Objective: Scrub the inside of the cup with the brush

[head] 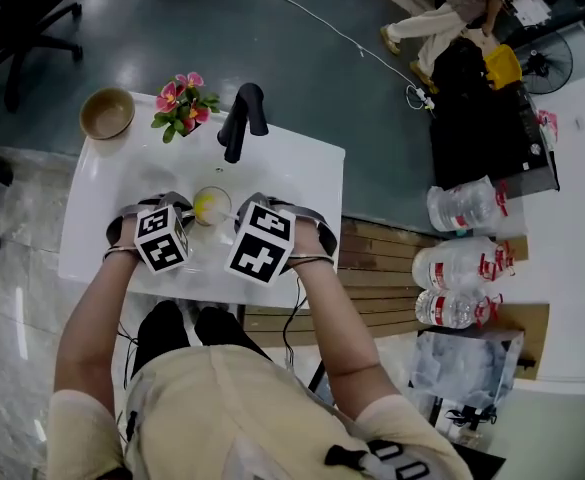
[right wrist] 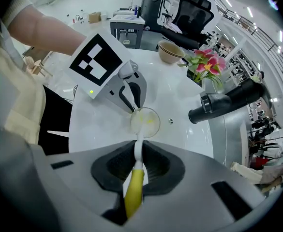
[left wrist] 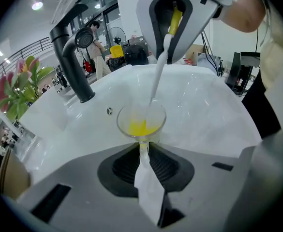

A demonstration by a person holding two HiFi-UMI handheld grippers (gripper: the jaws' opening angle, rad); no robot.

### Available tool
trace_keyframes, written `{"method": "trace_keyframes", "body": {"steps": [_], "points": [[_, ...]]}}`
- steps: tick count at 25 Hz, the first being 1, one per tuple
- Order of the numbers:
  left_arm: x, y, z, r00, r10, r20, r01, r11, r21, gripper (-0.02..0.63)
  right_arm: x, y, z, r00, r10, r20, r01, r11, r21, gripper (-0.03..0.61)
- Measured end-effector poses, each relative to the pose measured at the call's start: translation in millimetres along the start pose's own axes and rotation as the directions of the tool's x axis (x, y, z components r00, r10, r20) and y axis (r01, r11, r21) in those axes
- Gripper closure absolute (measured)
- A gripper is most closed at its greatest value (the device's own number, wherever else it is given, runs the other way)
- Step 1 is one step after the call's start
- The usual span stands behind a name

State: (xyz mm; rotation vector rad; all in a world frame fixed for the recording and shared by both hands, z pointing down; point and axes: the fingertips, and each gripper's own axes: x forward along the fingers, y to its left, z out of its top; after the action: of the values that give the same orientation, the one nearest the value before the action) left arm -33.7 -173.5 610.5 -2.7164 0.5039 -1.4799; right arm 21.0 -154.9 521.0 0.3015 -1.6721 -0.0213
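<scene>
A clear glass cup [head: 212, 205] with yellow inside stands in the white sink [head: 302, 178]. My left gripper [head: 192, 208] is shut on the cup's near side; in the left gripper view a pale strip of the cup [left wrist: 141, 122] sits pinched between the jaws of the left gripper [left wrist: 143, 153]. My right gripper [head: 240, 210] is shut on the brush. The brush's yellow grip [right wrist: 134, 187] lies between the jaws of the right gripper [right wrist: 137, 153], and its white stem [left wrist: 158, 76] slants down into the cup [right wrist: 145, 122]. The brush head is hidden in the yellow at the bottom.
A black faucet [head: 242, 118] rises at the sink's far edge, with pink flowers [head: 184, 103] and a tan bowl [head: 107, 113] to its left. Large water bottles [head: 462, 268] lie on the floor to the right. A small drain [left wrist: 110, 111] lies left of the cup.
</scene>
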Motion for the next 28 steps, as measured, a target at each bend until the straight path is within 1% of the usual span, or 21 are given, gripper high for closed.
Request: {"method": "trace_keyframes", "body": {"steps": [6,10,13,20,22,28], "points": [[-0.6,-4.4,4.5,0.999,0.038,-0.008,-0.038,0.998,0.047,0.549,-1.1,4.9,-11.7,0.999,0.010,0.050,-0.014,0.997,0.080,0.531],[-0.4,-9.8,10.4,0.996,0.076,-0.036,-0.072,0.991,0.114,0.552,-8.3,10.1,-25.3,0.997,0.019,0.074,-0.027,0.992,0.120,0.531],[0.7,-14.0,14.1,0.992,0.106,-0.065,-0.094,0.983,0.160,0.552,-17.1,13.5,-34.0,0.996,0.010,0.087,-0.022,0.991,0.135,0.531],[-0.1,-25.2,21.8,0.987,0.131,-0.097,-0.108,0.971,0.211,0.552,-44.8,18.8,-51.8,0.993,-0.014,0.120,-0.004,0.989,0.148,0.529],[-0.3,-27.0,22.2,0.985,0.136,-0.102,-0.112,0.970,0.216,0.552,-50.4,20.6,-53.9,0.991,-0.021,0.131,0.001,0.989,0.149,0.529],[-1.0,-29.3,21.3,0.985,0.141,-0.099,-0.119,0.974,0.194,0.554,-53.3,22.5,-55.4,0.988,-0.047,0.149,0.022,0.986,0.168,0.529]]}}
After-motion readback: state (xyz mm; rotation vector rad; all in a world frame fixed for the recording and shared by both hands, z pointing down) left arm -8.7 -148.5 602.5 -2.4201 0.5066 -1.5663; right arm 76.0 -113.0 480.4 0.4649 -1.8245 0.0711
